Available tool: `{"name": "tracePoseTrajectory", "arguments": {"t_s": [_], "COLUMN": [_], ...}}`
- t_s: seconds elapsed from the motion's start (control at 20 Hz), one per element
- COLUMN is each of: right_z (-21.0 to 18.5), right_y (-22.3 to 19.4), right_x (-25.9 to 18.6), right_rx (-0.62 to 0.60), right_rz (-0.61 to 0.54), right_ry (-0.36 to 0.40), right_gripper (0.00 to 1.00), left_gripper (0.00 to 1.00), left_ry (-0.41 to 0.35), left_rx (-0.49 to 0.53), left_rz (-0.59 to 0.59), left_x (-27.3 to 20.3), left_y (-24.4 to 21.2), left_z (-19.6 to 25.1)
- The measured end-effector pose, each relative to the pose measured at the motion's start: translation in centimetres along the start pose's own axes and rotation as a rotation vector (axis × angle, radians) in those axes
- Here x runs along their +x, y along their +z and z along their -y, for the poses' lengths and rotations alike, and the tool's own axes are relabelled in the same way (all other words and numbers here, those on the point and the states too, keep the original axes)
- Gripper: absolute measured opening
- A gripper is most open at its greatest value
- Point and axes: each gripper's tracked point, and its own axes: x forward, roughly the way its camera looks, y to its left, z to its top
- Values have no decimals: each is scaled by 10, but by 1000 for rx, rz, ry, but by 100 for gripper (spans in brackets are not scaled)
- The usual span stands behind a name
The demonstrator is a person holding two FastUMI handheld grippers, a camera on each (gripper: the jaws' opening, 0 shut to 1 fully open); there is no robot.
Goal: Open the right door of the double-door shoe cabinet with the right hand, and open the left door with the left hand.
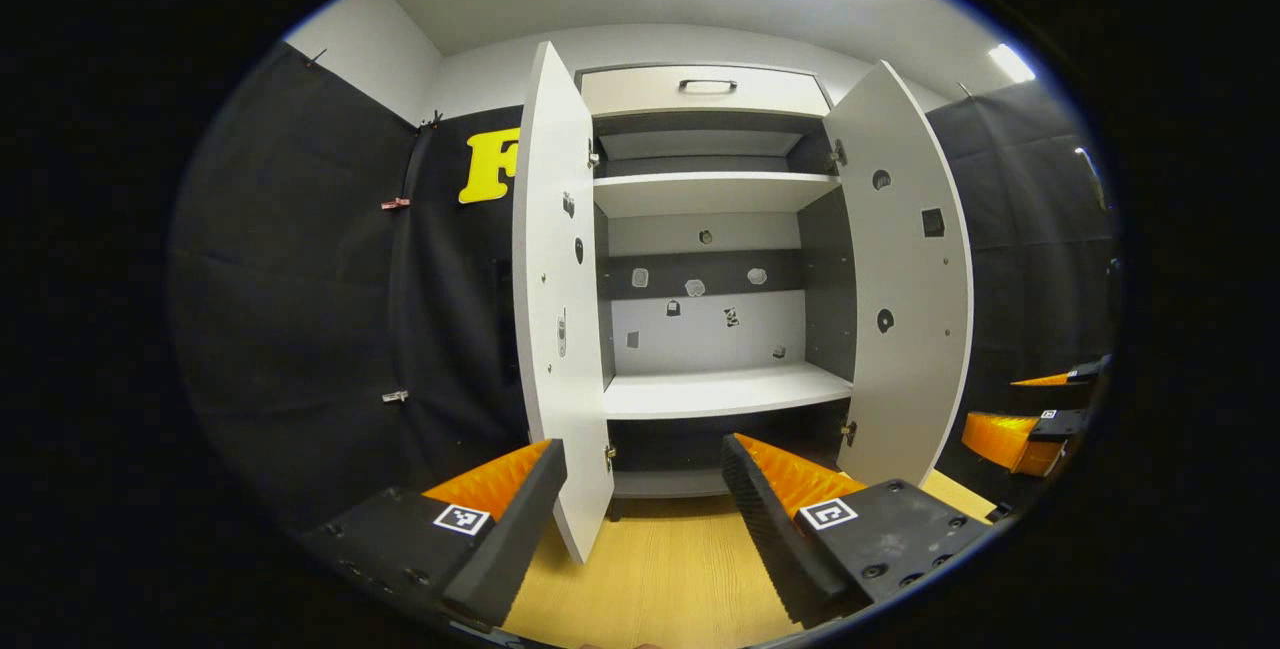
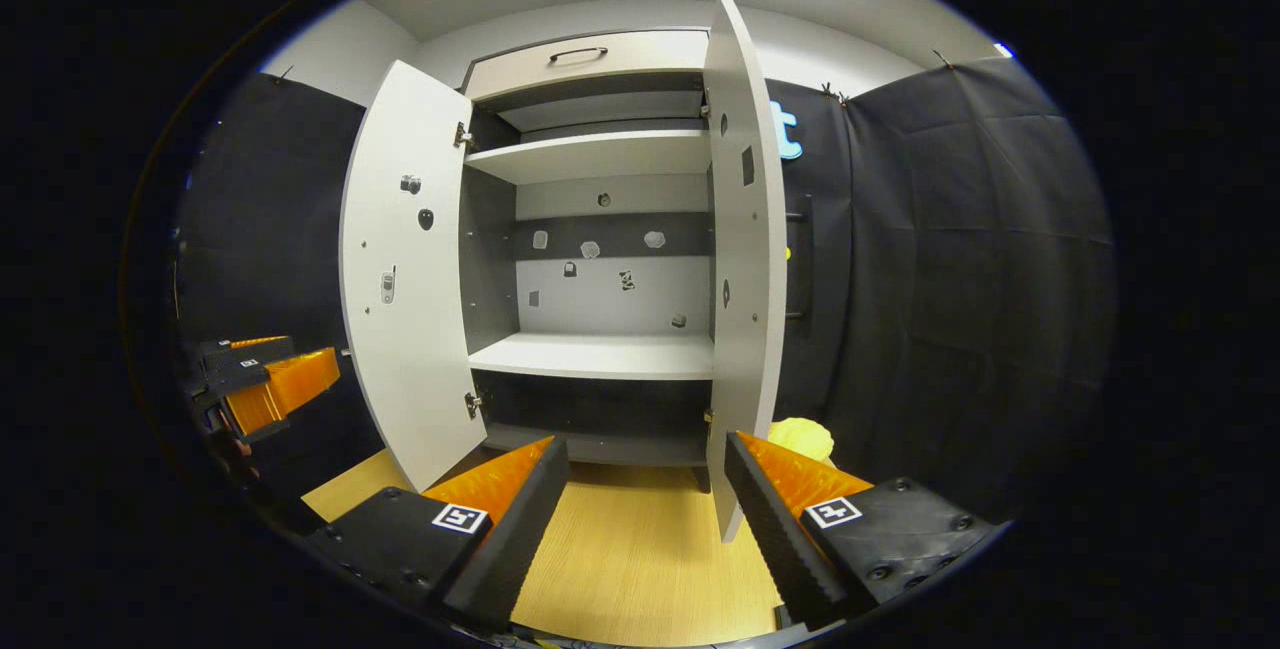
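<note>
**Shoe cabinet open, both grippers empty**

Shoe cabinet (image 1: 705, 279) stood against the booth wall on the wood floor (image 1: 660, 569), straight ahead of both cameras. We saw both doors swung out: left door (image 1: 555, 329) and right door (image 1: 905, 299) in the left gripper view, same pair in the right gripper view. White shelves (image 1: 725, 391) inside were bare, and a top drawer (image 1: 705, 89) stayed closed. We logged the left gripper (image 1: 640, 489) spread wide, holding nothing, its fingers either side of the left door's lower edge, contact unclear. Right gripper (image 2: 645, 489) was likewise wide and empty, just before the right door (image 2: 745, 259). A yellow object (image 2: 800, 439) lay beside the cabinet.
</note>
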Motion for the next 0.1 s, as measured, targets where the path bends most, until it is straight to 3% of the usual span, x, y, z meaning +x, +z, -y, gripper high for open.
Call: {"name": "tracePoseTrajectory", "arguments": {"t_s": [0.1], "right_z": [-7], "right_y": [-4], "right_x": [5], "right_rx": [6], "right_rz": [-5], "right_ry": [4], "right_gripper": [99], "left_gripper": [96], "left_ry": [5], "left_rx": [14], "left_rz": [-5], "left_x": [4], "left_y": [-6], "left_z": [-2]}}
